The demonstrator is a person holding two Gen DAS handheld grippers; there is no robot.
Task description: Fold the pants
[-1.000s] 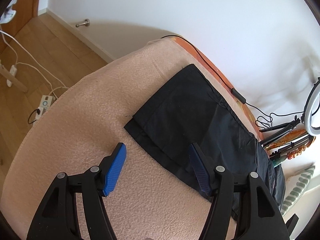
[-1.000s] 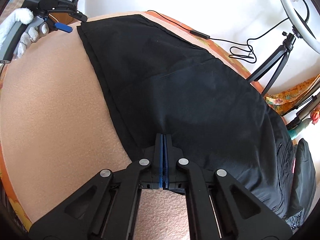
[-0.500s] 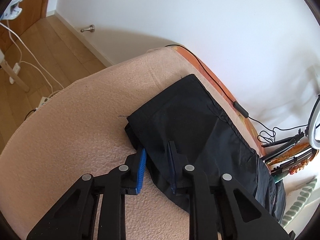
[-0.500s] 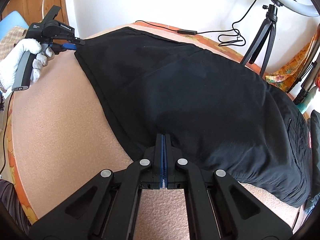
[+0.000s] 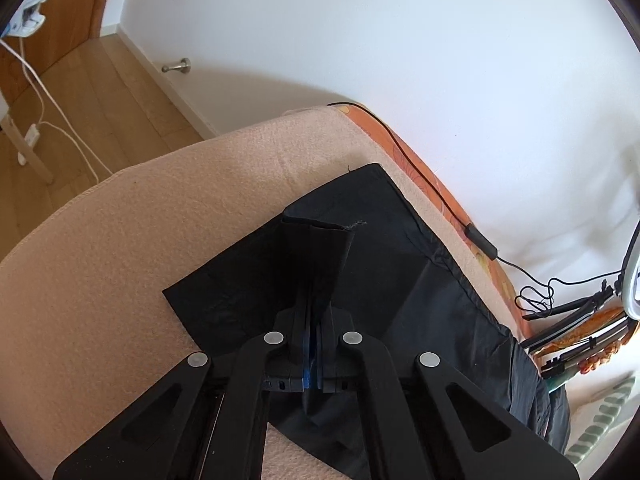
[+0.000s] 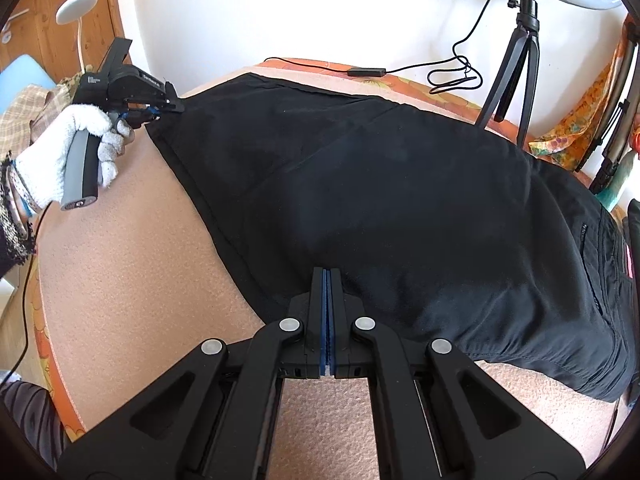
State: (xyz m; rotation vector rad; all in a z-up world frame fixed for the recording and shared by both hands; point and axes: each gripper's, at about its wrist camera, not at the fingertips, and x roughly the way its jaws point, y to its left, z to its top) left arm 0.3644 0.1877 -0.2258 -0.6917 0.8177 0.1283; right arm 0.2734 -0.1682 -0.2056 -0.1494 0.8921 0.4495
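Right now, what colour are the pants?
Plain black pants, lying on a peach blanket; the right wrist view shows them best.

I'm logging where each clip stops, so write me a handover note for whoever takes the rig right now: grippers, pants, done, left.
Left gripper: shut on the pants at the leg hem, fabric pinched and lifted off the blanket.
Right gripper: shut on the near edge of the pants, about mid-length.
Pants: spread flat lengthwise on the blanket, waist end to the right.
Done: both grips taken.
Left: no cross fold shows yet; probably carry the hem end over toward the waist, then smooth.
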